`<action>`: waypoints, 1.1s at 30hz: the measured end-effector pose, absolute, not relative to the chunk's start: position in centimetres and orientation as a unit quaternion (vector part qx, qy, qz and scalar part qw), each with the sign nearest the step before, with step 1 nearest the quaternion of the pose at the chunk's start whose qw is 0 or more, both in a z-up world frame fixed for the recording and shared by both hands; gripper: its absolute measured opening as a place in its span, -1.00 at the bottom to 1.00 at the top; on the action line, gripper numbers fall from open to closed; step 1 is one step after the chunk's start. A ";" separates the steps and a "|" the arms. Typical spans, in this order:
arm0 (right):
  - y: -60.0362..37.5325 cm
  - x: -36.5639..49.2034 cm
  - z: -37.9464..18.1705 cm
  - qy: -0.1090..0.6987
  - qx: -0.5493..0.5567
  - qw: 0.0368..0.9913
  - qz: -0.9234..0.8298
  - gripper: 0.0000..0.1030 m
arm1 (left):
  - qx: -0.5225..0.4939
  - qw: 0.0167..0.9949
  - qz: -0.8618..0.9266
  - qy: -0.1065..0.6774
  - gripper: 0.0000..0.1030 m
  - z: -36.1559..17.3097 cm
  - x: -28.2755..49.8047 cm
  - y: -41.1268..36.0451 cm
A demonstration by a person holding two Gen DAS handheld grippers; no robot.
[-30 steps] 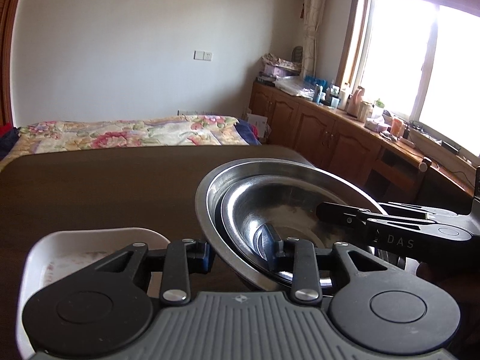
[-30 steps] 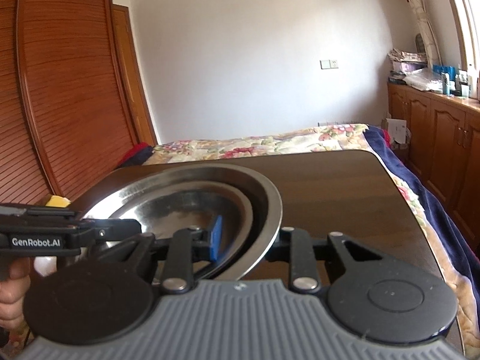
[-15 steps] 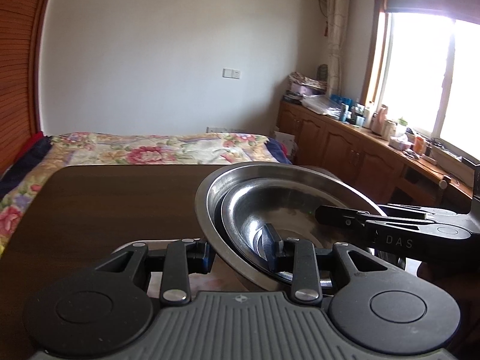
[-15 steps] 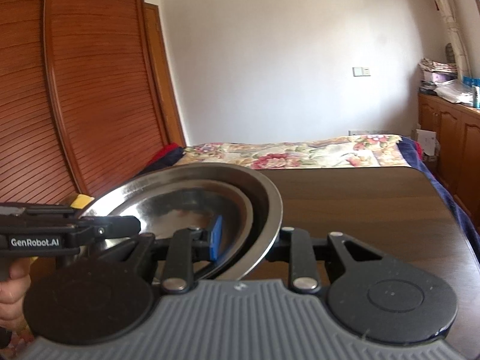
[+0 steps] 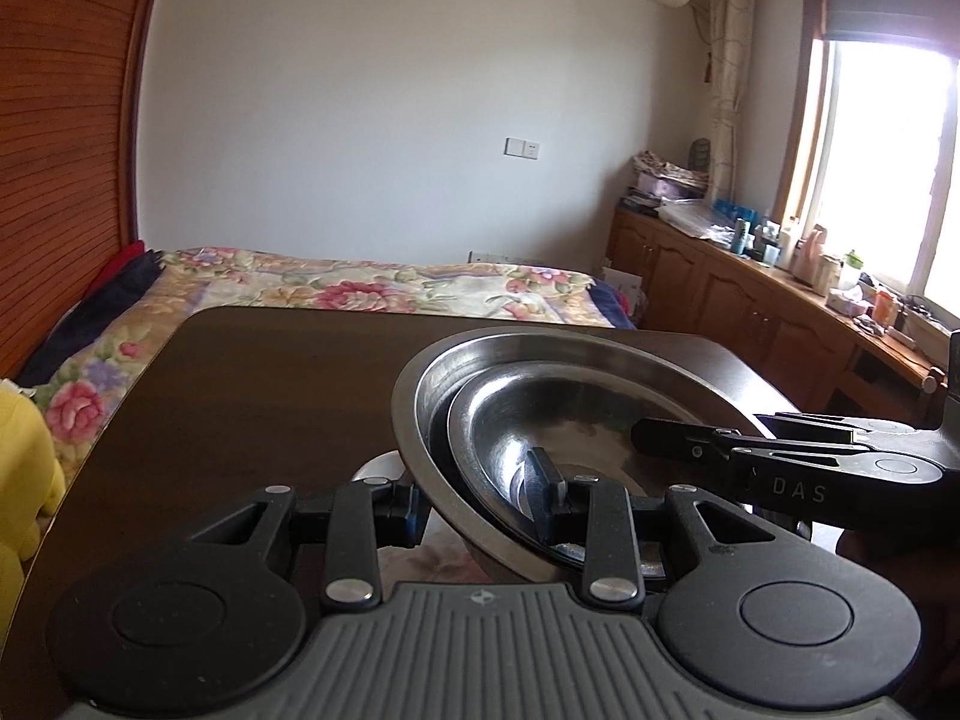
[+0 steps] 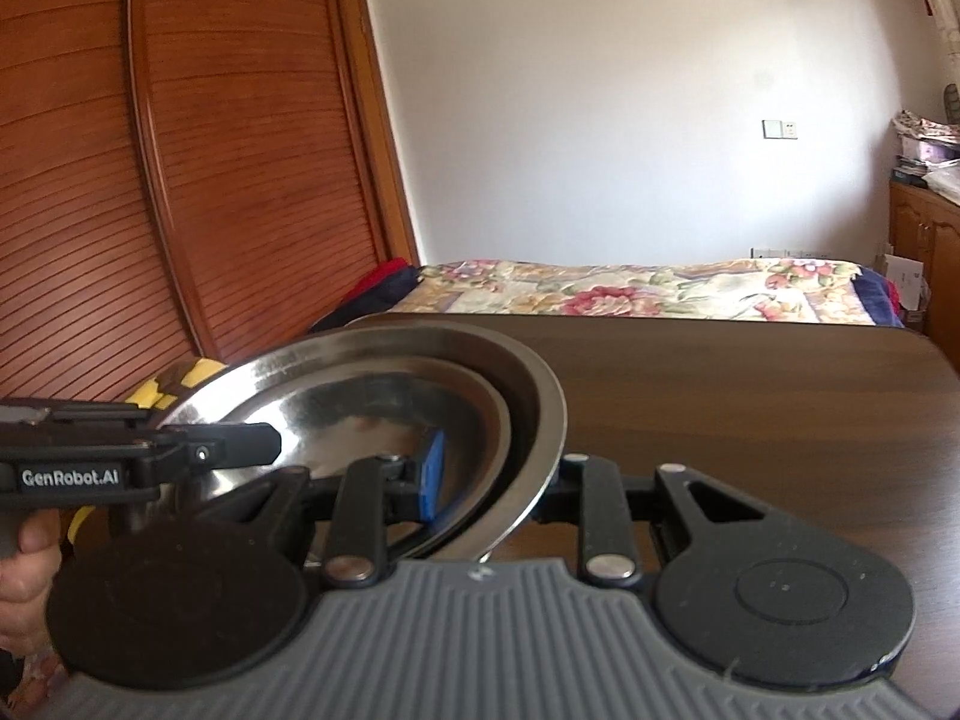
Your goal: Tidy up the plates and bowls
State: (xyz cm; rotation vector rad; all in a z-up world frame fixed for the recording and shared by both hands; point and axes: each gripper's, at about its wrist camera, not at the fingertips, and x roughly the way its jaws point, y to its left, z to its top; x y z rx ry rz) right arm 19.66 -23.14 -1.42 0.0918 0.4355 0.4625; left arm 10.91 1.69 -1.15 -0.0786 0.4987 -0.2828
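Both claws are clenched on one load, a nested pair of steel bowls held up over the table. From the left wrist view, the left gripper (image 5: pixel 474 504) bites the outer bowl (image 5: pixel 420 414) at its near-left rim: one finger sits outside the wall, the other reaches inside, against the inner bowl (image 5: pixel 540 420). The right gripper (image 5: pixel 690 450) comes in from 3 o'clock, its black fingers lying across the opposite rim.

In the right wrist view, the right gripper (image 6: pixel 498 480) pinches the rim of the outer bowl (image 6: pixel 540 396) at 6 o'clock, a blue pad pressing inside against the inner bowl (image 6: pixel 384 414), while the left gripper (image 6: pixel 252 444) enters from 9 o'clock with a hand (image 6: pixel 24 576) wrapped around its handle.

Under the bowls, at about 7 o'clock in the left view, a white dish (image 5: pixel 378 468) peeks out on the dark wooden table (image 5: pixel 252 396). Beyond the table's far edge at 12 o'clock lies a bed with a floral cover (image 5: pixel 372 288).
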 end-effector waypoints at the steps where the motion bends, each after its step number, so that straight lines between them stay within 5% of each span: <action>1: -23.0 19.7 -1.5 0.215 0.045 0.948 0.229 -0.43 | -0.039 0.958 -0.137 0.247 0.17 -1.3 10.8 1.9; 33: -20.0 19.3 -2.9 0.225 0.020 0.943 0.245 -0.38 | -0.037 0.956 -0.113 0.268 0.22 -3.3 10.3 2.9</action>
